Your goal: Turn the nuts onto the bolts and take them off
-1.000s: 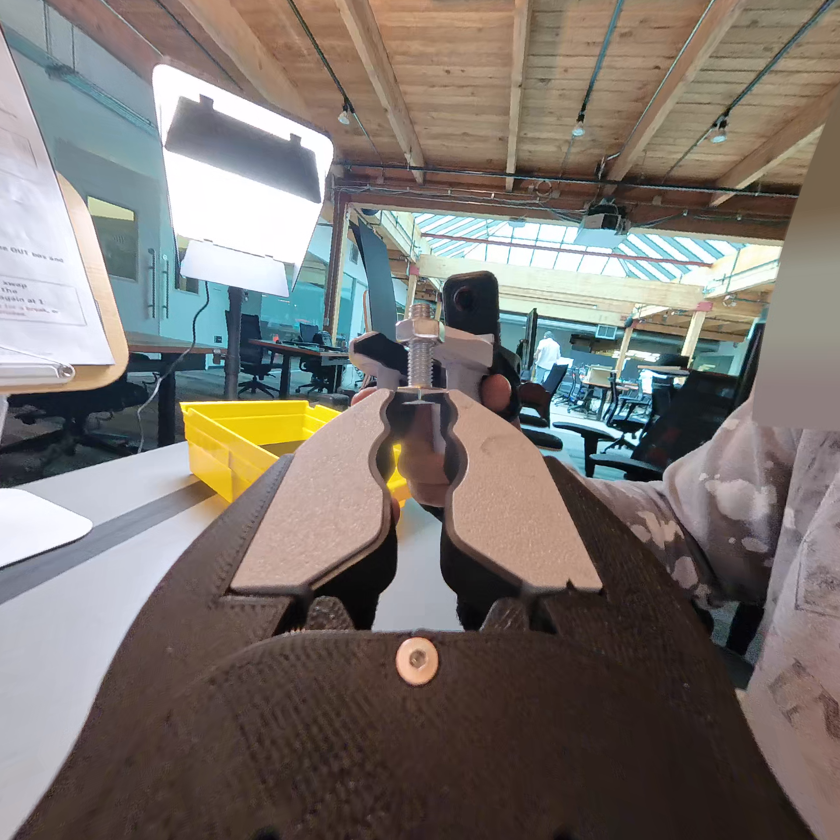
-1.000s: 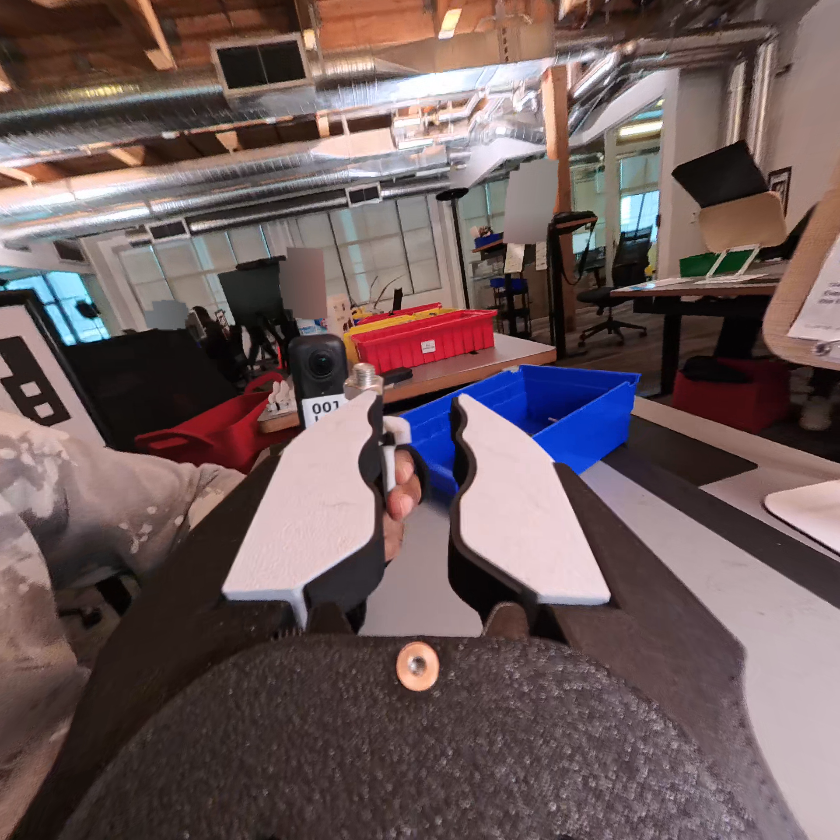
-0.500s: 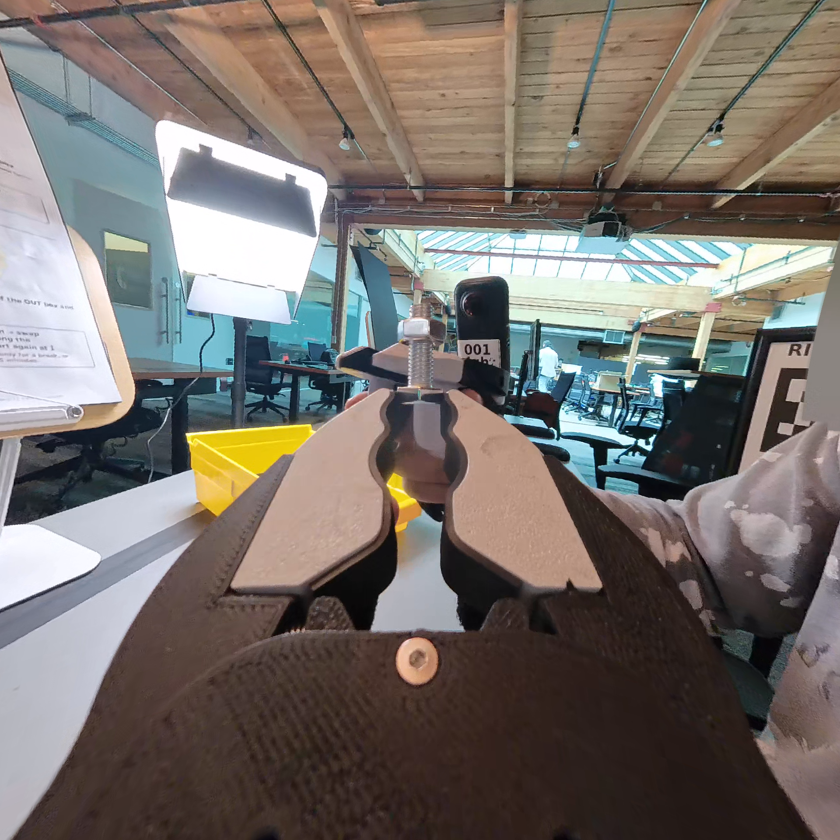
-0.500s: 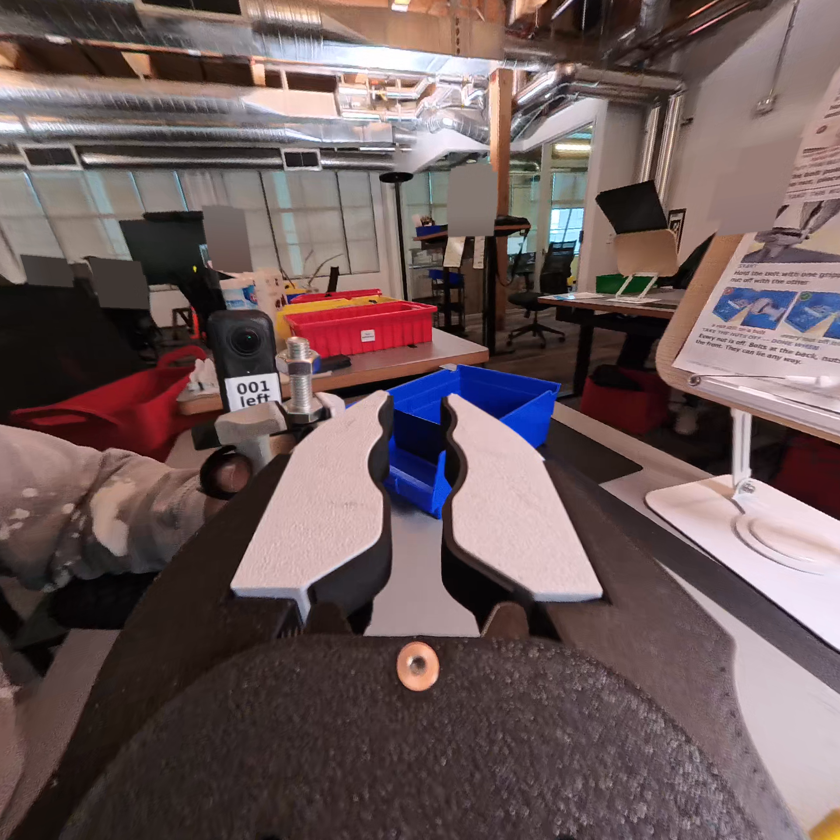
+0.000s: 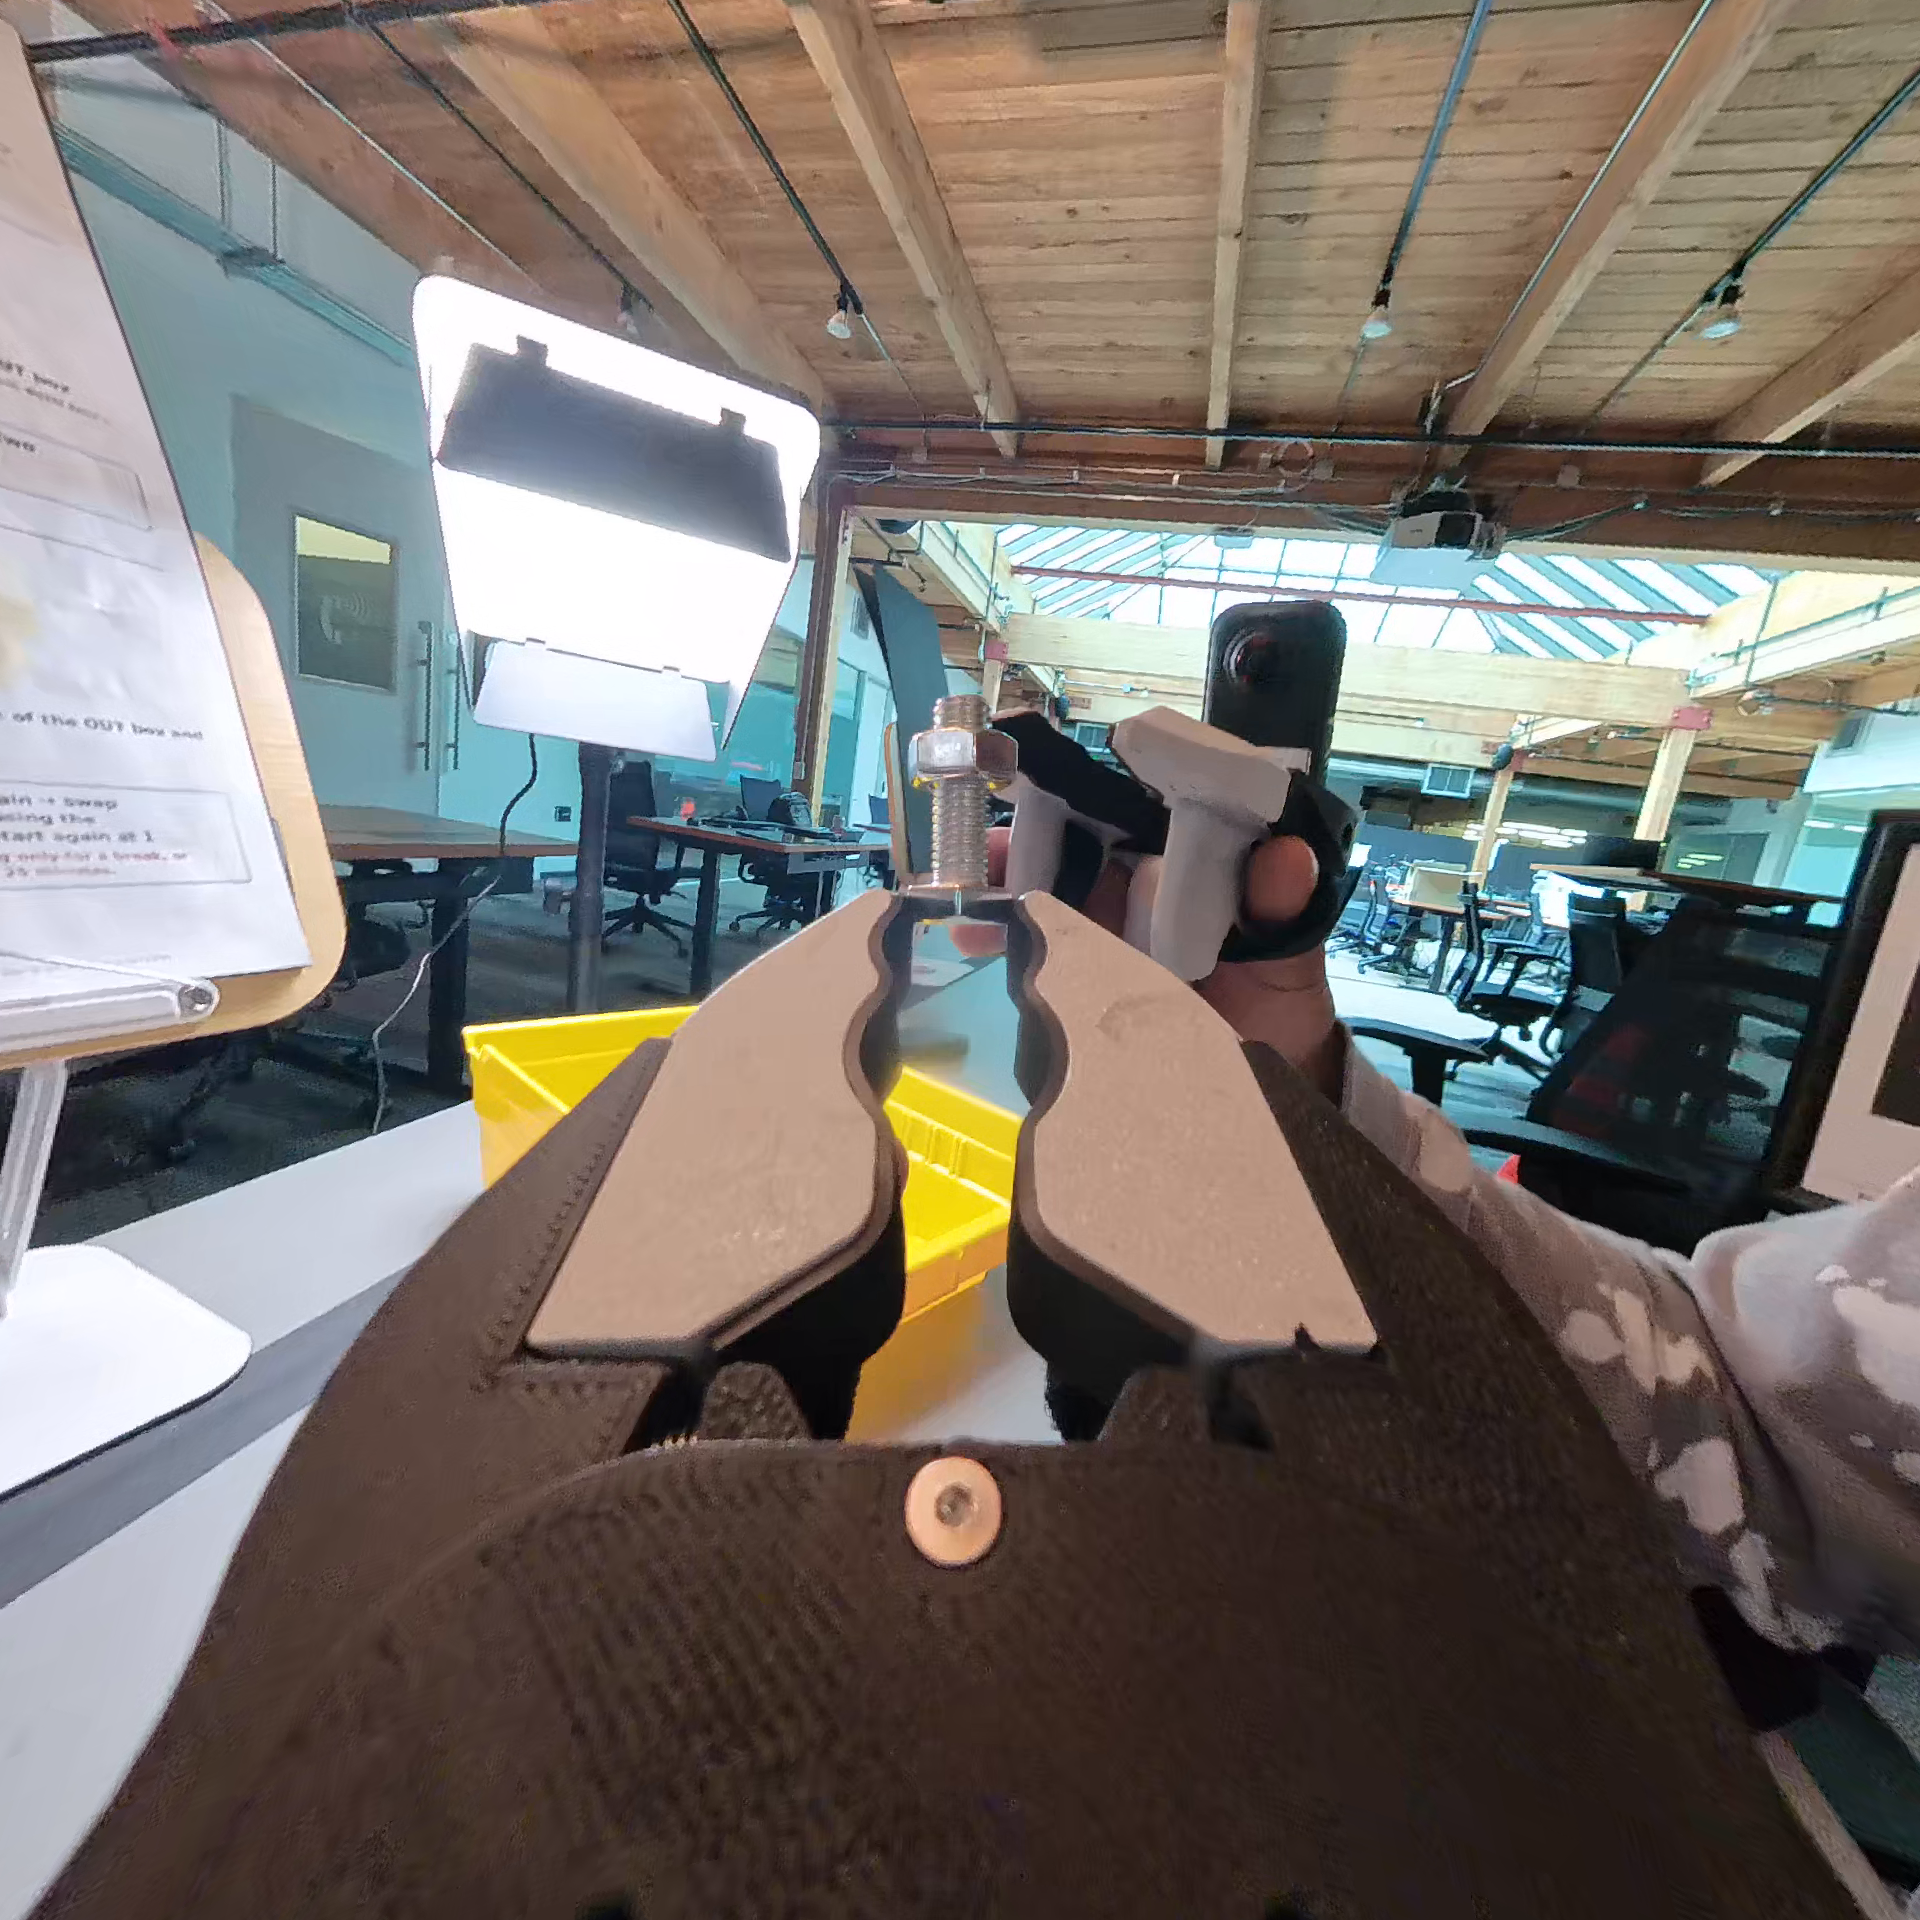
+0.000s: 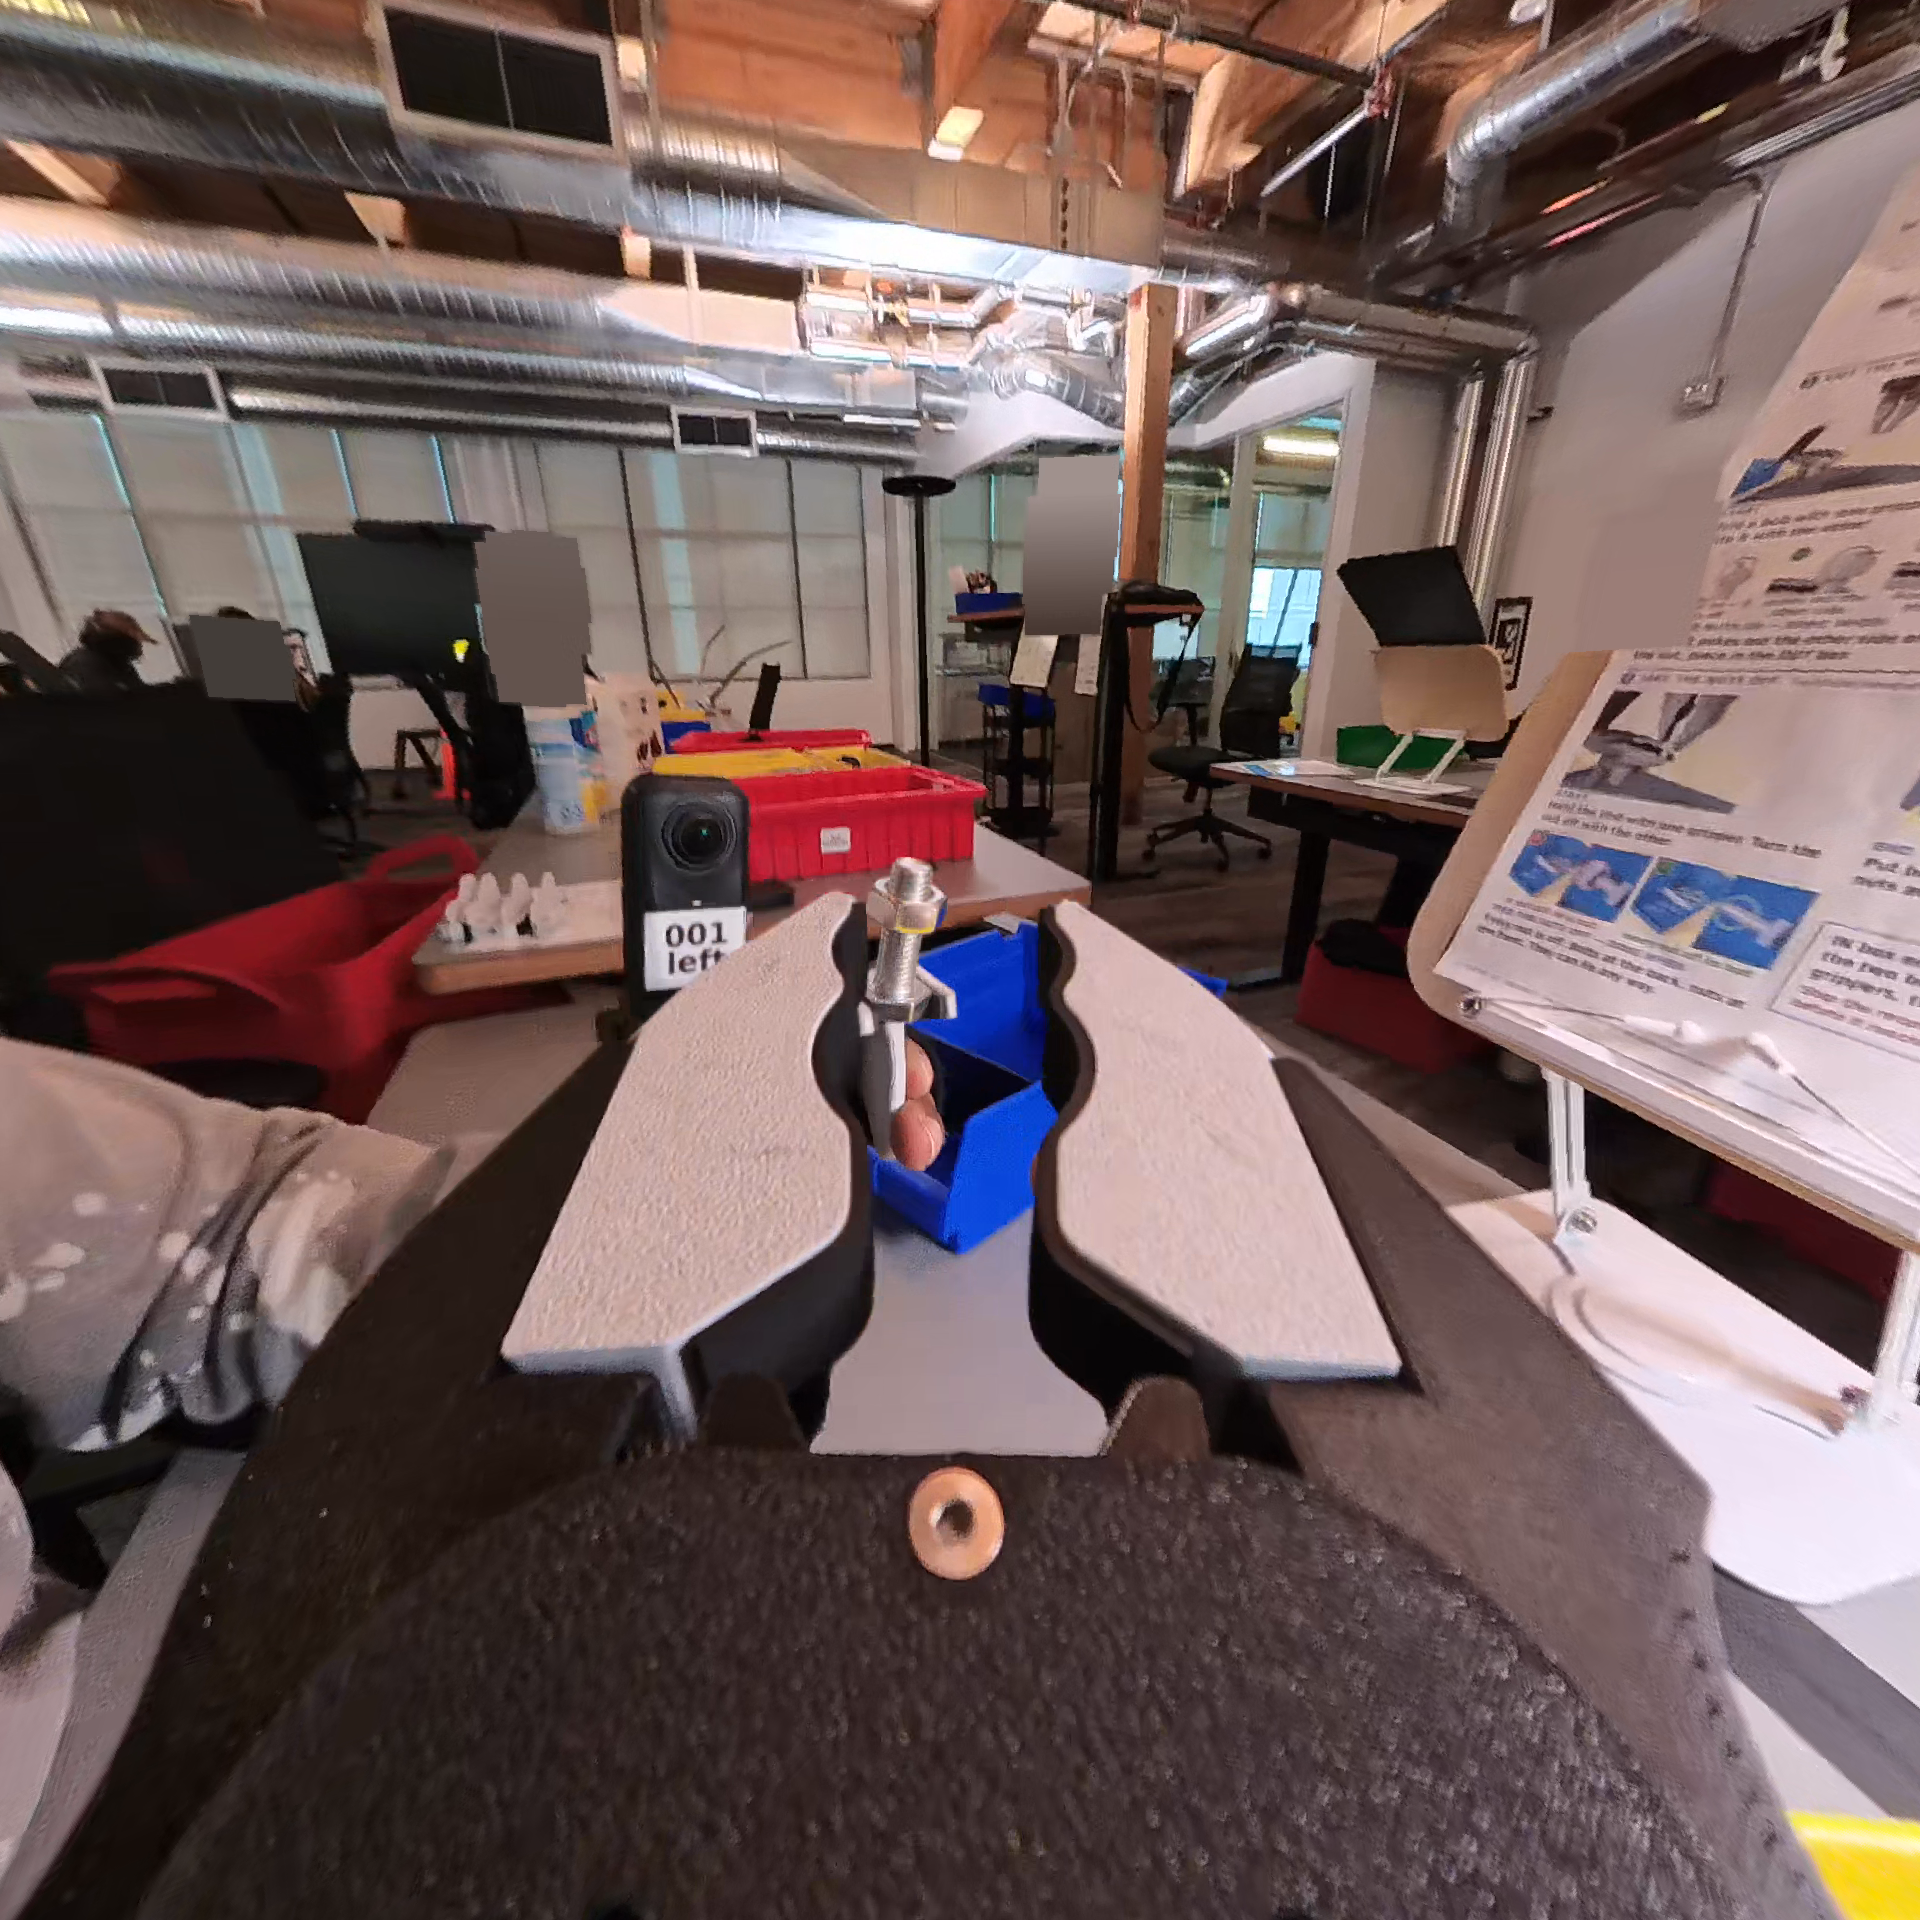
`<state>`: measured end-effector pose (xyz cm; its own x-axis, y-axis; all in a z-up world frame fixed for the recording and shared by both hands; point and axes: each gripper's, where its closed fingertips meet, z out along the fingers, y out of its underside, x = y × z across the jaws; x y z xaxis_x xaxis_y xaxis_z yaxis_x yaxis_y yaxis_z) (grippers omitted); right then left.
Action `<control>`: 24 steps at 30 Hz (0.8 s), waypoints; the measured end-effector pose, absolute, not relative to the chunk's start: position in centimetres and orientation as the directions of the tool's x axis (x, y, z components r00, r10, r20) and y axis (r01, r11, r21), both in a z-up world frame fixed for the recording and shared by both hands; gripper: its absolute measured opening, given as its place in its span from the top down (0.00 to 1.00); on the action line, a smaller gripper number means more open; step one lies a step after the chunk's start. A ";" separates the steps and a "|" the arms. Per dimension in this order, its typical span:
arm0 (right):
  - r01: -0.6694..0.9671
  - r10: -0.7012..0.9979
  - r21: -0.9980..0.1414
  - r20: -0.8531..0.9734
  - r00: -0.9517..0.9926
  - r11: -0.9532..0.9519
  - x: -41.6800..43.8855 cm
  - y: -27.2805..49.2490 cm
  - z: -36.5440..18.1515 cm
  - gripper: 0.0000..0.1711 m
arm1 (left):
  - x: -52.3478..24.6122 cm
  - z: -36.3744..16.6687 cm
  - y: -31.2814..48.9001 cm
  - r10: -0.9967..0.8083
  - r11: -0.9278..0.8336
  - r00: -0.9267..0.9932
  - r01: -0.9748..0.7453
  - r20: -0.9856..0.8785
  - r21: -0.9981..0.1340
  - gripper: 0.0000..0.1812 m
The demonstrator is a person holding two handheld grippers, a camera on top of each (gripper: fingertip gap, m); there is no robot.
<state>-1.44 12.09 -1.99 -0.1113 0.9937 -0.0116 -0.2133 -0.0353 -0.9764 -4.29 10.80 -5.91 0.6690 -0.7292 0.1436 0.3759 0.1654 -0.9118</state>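
My left gripper (image 5: 956, 906) is shut on the head of a steel bolt (image 5: 958, 836) and holds it upright above the table. A hex nut (image 5: 951, 753) sits near the top of its thread. My right gripper (image 6: 951, 925) is open. In the right wrist view the bolt (image 6: 894, 971) and nut (image 6: 909, 909) stand between its fingertips, nearer the left finger. In the left wrist view the right gripper (image 5: 1127, 790) shows just right of the nut, held by a hand. Whether a finger touches the nut I cannot tell.
A yellow bin (image 5: 540, 1070) stands on the grey table (image 5: 208, 1621) behind the left gripper. A blue bin (image 6: 987, 1153) stands beyond the right gripper. An instruction board on a white stand (image 6: 1714, 914) stands at the table's side; it also shows in the left wrist view (image 5: 114, 727). The grippers' ends are close to 6 cm from one another.
The right gripper came off the nut, swung aside, and has come back so that the bolt stands between its open fingers. The left gripper has kept hold of the bolt.
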 end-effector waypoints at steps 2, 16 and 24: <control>-0.182 0.992 -0.983 -0.015 -0.128 -0.038 -1.7 11.9 -2.8 0.82 | -4.3 -6.8 10.8 -0.726 0.157 0.673 0.364 0.142 -0.918 0.90; -0.170 0.966 -0.965 -0.163 -0.201 -0.198 -4.2 11.0 -4.6 0.84 | -3.7 -6.3 9.2 -0.782 0.163 0.600 0.455 0.166 -0.875 0.90; -0.175 0.970 -0.969 -0.136 -0.203 -0.173 -4.3 9.9 -4.1 0.78 | -3.3 -6.7 9.3 -0.777 0.184 0.615 0.427 0.136 -0.885 0.90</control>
